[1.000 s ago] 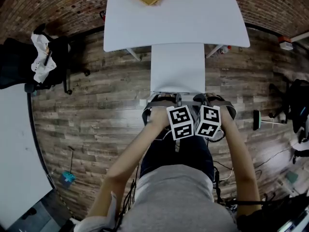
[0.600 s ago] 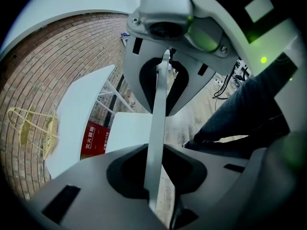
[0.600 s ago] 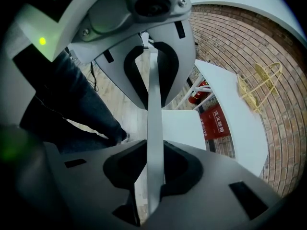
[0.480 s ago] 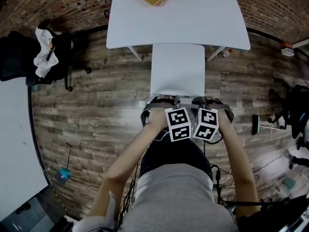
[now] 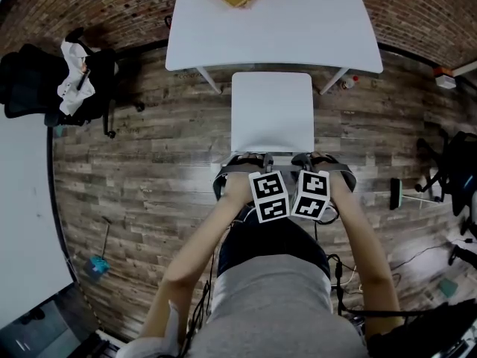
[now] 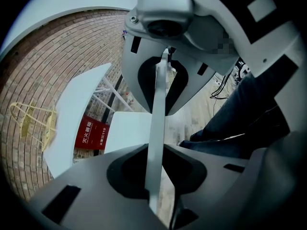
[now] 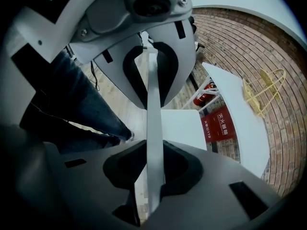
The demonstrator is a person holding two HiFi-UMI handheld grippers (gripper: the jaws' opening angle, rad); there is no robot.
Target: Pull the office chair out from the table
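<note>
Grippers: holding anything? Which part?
Yes, the chair. The left gripper and right gripper are both shut on the top edge of its back, side by side.

Both arms are extended forward and downward from the torso, the left forearm (image 5: 200,246) and the right forearm (image 5: 367,239) converging toward the centre. The left gripper (image 5: 252,159) and the right gripper (image 5: 314,158) are held side by side, pointed steeply down, with their marker cubes nearly touching. In the left gripper view the jaws are seen closed on the thin white chair back (image 6: 157,104), which passes edge-on between both pads. In the right gripper view the same grip is observed (jaws only partly drawn together, the panel filling the gap). Each gripper is gripped in one hand at its outer side.
</note>
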